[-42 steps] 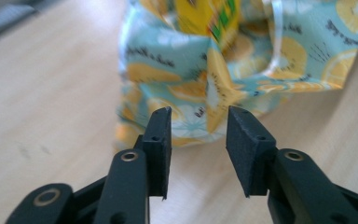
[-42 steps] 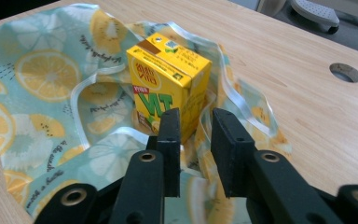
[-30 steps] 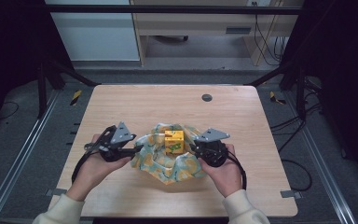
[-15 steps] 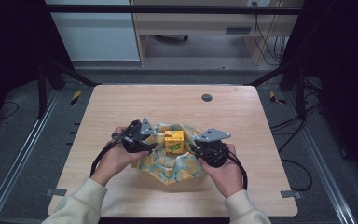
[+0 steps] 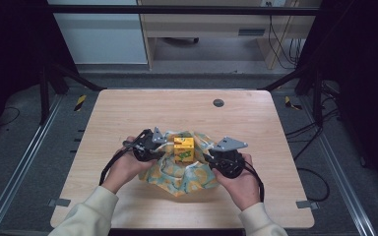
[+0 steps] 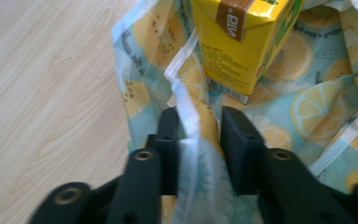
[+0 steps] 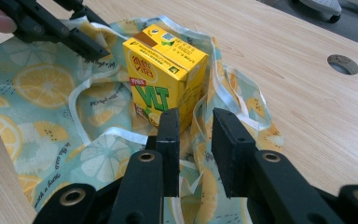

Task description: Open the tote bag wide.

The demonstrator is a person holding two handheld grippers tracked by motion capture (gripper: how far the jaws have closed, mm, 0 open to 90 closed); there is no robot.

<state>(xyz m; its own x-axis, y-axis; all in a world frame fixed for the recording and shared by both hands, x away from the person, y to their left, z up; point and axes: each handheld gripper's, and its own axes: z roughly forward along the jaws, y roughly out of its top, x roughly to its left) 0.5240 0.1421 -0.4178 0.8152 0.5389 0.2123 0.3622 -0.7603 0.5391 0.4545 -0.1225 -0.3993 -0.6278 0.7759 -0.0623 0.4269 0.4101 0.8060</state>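
Observation:
A yellow drink carton (image 5: 183, 149) (image 7: 165, 74) stands upright on a lemon-print cloth bag (image 5: 177, 178) that lies bunched at the table's front middle. My left gripper (image 5: 163, 145) (image 6: 198, 127) is at the bag's left edge, just left of the carton (image 6: 247, 42). Its jaws have just been closing and now pinch a fold of the bag's white-trimmed rim (image 6: 189, 112). My right gripper (image 5: 208, 158) (image 7: 193, 126) sits at the bag's right edge, shut on the trimmed rim there. The left gripper's fingertips (image 7: 91, 46) appear beyond the carton in the right gripper view.
The wooden table (image 5: 128, 113) has a round cable hole (image 5: 218, 103) (image 7: 342, 64) at its far right. Bare wood lies behind and on both sides of the bag. Black frame posts and cables flank the table, and a desk stands beyond it.
My left hand has moved right and down onto the bag's left edge, and its jaws have closed on the rim. The right hand and the carton have stayed put.

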